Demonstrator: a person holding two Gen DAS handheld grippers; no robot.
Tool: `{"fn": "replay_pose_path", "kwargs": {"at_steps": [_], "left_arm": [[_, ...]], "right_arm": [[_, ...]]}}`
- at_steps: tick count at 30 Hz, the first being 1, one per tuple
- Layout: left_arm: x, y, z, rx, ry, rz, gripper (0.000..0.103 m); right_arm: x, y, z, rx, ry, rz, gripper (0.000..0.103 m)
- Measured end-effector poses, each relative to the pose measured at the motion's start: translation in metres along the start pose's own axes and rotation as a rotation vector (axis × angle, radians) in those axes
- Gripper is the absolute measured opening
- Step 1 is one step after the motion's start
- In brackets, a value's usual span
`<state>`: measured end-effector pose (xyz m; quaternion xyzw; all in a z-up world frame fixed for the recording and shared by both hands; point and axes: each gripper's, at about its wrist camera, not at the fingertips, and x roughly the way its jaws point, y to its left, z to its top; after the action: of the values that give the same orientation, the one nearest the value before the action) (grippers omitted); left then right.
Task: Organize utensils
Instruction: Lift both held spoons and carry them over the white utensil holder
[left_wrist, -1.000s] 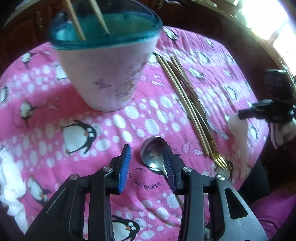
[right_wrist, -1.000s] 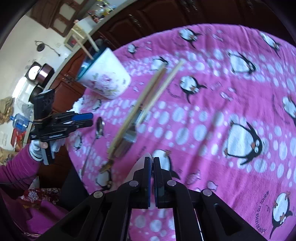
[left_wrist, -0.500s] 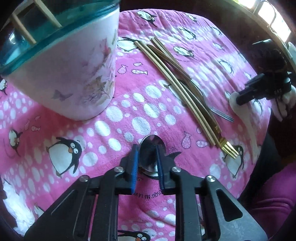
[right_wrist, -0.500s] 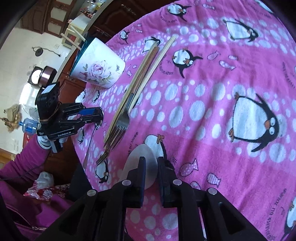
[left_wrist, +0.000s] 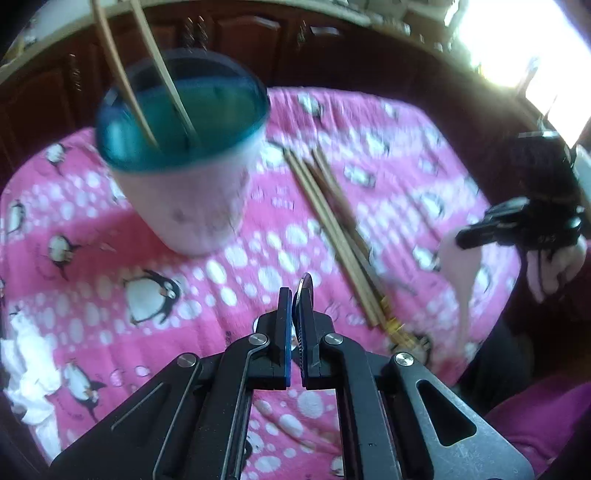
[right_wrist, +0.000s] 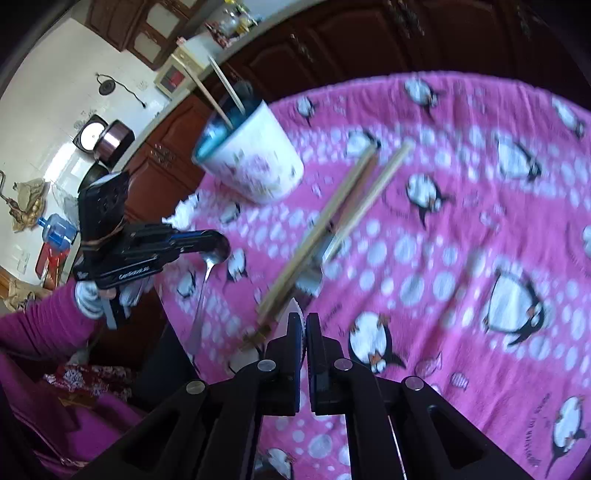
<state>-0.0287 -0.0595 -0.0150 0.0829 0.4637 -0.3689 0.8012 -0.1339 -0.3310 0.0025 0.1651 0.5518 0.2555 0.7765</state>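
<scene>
Left gripper (left_wrist: 295, 295): jaws closed on the bowl of a metal spoon (right_wrist: 218, 254), which shows edge-on as a dark sliver between the pads at lower centre of the left view. Right gripper (right_wrist: 303, 321): jaws closed on a white spoon (left_wrist: 460, 266), only its pale tip showing above the pads in the right view. Cup (left_wrist: 184, 177): teal-rimmed, upright on the pink cloth (left_wrist: 92, 229), upper left of the left view, two chopsticks (left_wrist: 147, 74) already standing in it. It lies ahead and to the left of the left jaws, and ahead and up-left of the right jaws; the left hand looks the nearer, so the metal spoon is judged first in. Long axes: the metal spoon's handle hangs down from the jaws toward lower left in the right view; the white spoon's handle trails downward at the right edge of the left view. Either would need tipping upright to enter the cup mouth. Loose chopsticks (right_wrist: 332, 221) and a fork (right_wrist: 310, 277): lying together on the cloth, diagonal, between the two grippers. Views differ thus: each gripper's own view shows only a sliver of its load; the opposite view shows the whole spoon and the gloved hand (right_wrist: 88, 299) holding the rig. All is motion-blurred.
</scene>
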Motion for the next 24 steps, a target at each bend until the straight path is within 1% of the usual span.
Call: {"fn": "replay_pose_path", "kwargs": {"at_steps": [7,12,15,17,19,22,24], "left_arm": [[-0.068,0.006,0.02,-0.067,-0.162,0.005,0.002],[-0.103,0.015,0.037,-0.095,-0.253,0.039,0.002],[-0.123,0.027,0.048,-0.127,-0.312,0.099,0.002],[-0.134,0.035,0.053,-0.152,-0.353,0.16,0.002],[-0.14,0.044,0.062,-0.174,-0.397,0.228,0.002],[-0.144,0.055,0.072,-0.224,-0.461,0.28,0.002],[-0.142,0.059,0.08,-0.234,-0.499,0.353,0.002]], "right_arm": [[-0.037,0.028,0.032,-0.044,-0.132,0.012,0.002],[-0.051,0.051,0.062,-0.078,-0.222,0.02,0.002],[-0.058,0.063,0.084,-0.089,-0.286,-0.003,0.002],[-0.061,0.07,0.1,-0.09,-0.331,-0.037,0.002],[-0.062,0.077,0.116,-0.086,-0.377,-0.082,0.002],[-0.06,0.084,0.139,-0.07,-0.43,-0.108,0.002],[-0.056,0.089,0.153,-0.071,-0.458,-0.137,0.002]]}}
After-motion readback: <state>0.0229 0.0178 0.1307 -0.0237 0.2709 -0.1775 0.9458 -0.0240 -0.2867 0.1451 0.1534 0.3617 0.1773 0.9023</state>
